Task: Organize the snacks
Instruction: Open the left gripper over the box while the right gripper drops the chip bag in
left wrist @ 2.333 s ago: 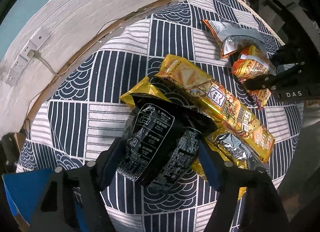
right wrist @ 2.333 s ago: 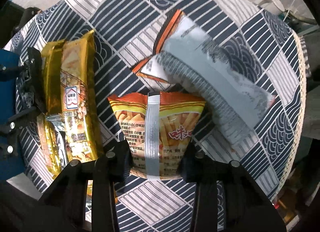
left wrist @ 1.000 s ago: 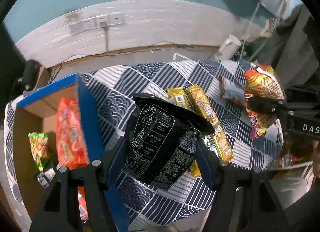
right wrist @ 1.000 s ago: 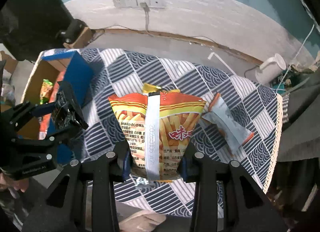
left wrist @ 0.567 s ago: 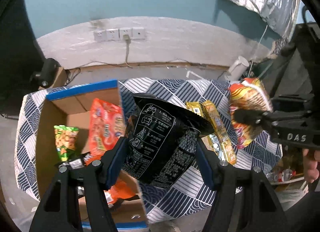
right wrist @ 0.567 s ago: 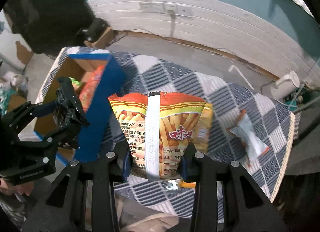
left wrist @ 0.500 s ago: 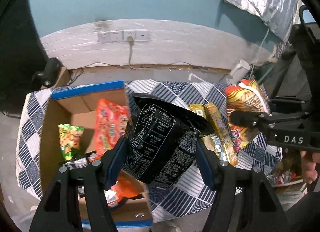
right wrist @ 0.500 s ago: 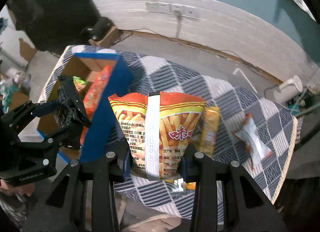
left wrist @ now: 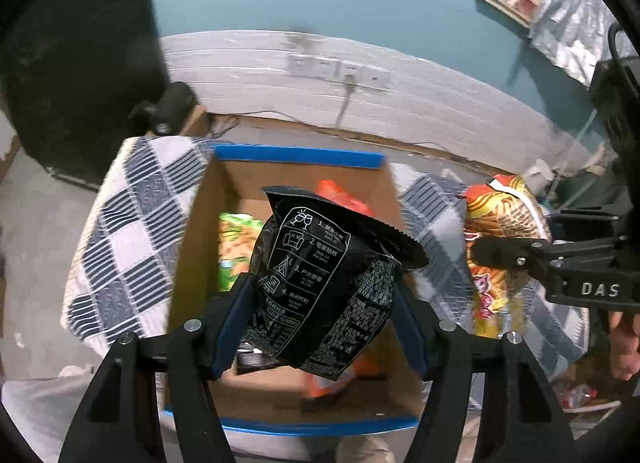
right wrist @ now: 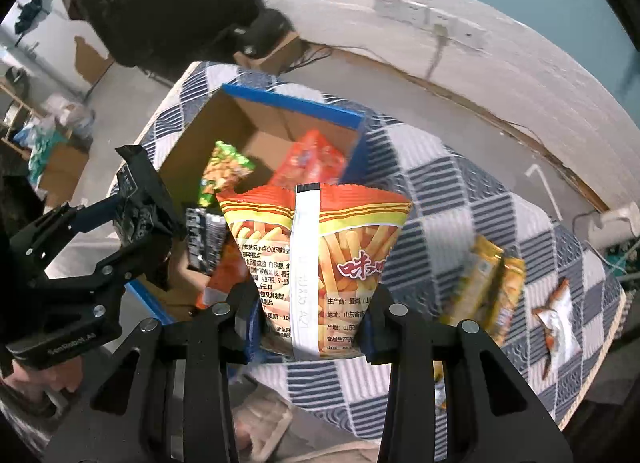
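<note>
The fingers (left wrist: 236,315) of the left gripper (left wrist: 320,319) are clamped on a black snack bag (left wrist: 320,283), its white-printed back facing the camera, held in the air above the open cardboard box (left wrist: 296,153) with blue-taped edges. The right gripper (right wrist: 310,327) has its fingers (right wrist: 370,319) pressed against the lower sides of an orange French-fry snack bag (right wrist: 320,259), whose white back seam runs down the middle; this bag hangs just beside the box's near corner, over the blue-and-white checked tablecloth (right wrist: 440,183). Inside the box lie a green snack packet (right wrist: 224,171), a red-orange snack bag (right wrist: 312,161) and a small dark packet (right wrist: 204,239) near the front wall. On the cloth to the right of the box rest two long golden snack packs (right wrist: 488,283) side by side, and farther right, well apart from them, a white-and-orange wrapper (right wrist: 556,319). In the left wrist view the right gripper (left wrist: 500,255) appears at the right edge with its fry bag, a person's fingers (left wrist: 624,339) on its handle. A white wall with sockets (left wrist: 340,71) runs behind the table.
</note>
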The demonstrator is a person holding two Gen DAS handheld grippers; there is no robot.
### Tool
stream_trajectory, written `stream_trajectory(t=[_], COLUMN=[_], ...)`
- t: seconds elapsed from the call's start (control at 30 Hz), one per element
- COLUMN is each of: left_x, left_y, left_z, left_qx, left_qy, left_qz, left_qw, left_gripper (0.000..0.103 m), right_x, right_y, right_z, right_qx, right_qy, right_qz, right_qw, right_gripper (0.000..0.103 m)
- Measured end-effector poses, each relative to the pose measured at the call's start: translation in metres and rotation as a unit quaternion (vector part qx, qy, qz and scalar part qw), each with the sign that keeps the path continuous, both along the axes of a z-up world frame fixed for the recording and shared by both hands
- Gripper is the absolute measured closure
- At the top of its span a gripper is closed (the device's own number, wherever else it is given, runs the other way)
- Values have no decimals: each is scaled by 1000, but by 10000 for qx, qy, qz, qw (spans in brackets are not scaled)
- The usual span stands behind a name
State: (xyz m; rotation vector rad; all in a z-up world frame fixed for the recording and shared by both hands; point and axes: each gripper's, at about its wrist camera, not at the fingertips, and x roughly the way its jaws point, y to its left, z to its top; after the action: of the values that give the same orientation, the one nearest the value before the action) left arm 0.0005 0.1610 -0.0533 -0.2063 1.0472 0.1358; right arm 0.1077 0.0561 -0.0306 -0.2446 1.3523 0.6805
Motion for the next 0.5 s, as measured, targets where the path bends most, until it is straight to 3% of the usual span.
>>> stream_trajectory(t=[0.17,0.33,0.5], left_x=[-6,-7,-9], left_y=[26,39,49], left_z=[-13,-24,-30], left_qx=[-183,-119,-467], left_qy=[115,243,341], left_qz=[276,421,695], left_qw=[9994,9987,9959], left_gripper=[35,35,34], right_x=[-5,-11,-14], right_y=[29,50,62], right_z=[-13,-21,-25], right_qx=[-89,-164,-147], right_qy=[135,193,287], right_qz=[188,362,470], right_qw=[9997,9990,9984], right_gripper=[67,67,66])
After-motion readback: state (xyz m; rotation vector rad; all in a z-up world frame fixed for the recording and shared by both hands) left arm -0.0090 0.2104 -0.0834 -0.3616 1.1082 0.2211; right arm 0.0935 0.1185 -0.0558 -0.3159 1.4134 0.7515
